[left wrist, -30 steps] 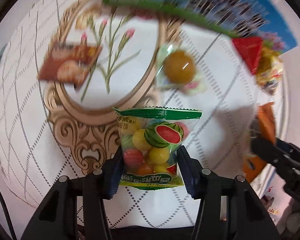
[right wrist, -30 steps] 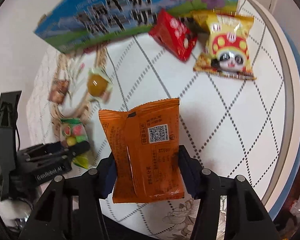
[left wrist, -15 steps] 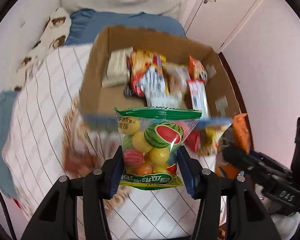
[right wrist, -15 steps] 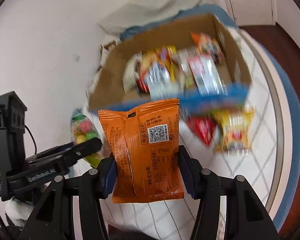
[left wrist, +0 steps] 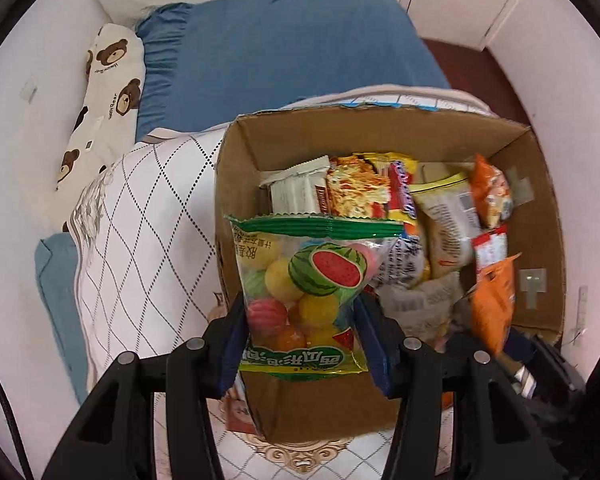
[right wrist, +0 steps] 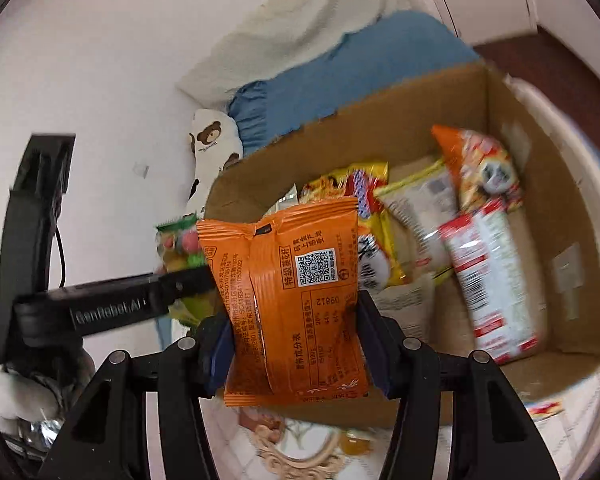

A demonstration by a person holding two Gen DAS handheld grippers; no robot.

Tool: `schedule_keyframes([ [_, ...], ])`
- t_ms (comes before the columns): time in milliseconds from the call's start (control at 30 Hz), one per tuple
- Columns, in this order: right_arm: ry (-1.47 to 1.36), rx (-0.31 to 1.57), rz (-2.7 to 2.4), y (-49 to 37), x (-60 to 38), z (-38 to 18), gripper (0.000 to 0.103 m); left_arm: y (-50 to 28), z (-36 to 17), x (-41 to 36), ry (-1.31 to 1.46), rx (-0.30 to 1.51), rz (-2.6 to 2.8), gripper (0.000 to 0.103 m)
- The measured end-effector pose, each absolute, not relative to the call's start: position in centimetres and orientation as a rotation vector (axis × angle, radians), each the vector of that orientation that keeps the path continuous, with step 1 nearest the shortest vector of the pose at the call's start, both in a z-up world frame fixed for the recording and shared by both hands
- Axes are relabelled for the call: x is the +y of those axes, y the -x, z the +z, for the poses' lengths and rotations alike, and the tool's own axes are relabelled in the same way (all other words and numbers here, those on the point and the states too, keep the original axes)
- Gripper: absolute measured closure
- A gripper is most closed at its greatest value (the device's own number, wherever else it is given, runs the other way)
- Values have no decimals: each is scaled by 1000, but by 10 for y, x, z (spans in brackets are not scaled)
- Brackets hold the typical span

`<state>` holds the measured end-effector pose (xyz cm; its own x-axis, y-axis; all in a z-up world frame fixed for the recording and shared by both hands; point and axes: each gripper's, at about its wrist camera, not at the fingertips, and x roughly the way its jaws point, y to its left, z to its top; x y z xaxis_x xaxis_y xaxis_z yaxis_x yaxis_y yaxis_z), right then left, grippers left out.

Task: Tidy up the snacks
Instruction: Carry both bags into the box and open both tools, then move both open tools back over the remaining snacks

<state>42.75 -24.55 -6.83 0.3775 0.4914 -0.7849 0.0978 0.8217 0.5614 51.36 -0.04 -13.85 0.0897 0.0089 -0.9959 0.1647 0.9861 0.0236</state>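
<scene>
Fruit-candy bag (left wrist: 304, 292) is clamped in the left gripper (left wrist: 302, 342) above the near-left corner of the cardboard box (left wrist: 380, 136). Orange snack pack (right wrist: 290, 300) is pinched by the right gripper (right wrist: 292, 350), held over the box's near edge.

White diamond-quilted table (left wrist: 148, 240): cardboard box (left wrist: 340, 412), yellow sweet (right wrist: 354, 446) beside it.

Candy bag (left wrist: 302, 288): clear w/ green top, watermelon print. Packet (right wrist: 296, 304): orange, black txt. Box (left wrist: 340, 136): brown. Cloth (left wrist: 140, 240): white w/ dotted diamond grid. Bedsheet (left wrist: 284, 48): blue.
</scene>
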Motion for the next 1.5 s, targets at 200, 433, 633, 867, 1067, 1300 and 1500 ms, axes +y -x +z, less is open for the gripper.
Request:
schedule_keyframes([
  [200,-674,1298,343,-435,-222,-108,24,-526,-157,-2,-149,1556,-137,47],
  [433,-490,1331,262,-436,-225,-114,5,-523,-160,1,-140,1537,-136,18],
  [633,-311,1299,165,-435,-237,-101,4,-509,-158,8,-61,1498,-121,17],
  [867,-183,1239,81,-418,-267,-77,4,-473,-150,9,2,1405,-112,17],
  [1067,-118,1161,41,-393,-281,-46,4,-442,-126,8,50,1272,-92,17],
  [1300,-91,1085,50,-362,-285,-16,4,-406,-98,3,32,1137,-67,17],
  [1500,-87,1032,61,-336,-287,3,4,-374,-77,1,27,1040,-66,17],
])
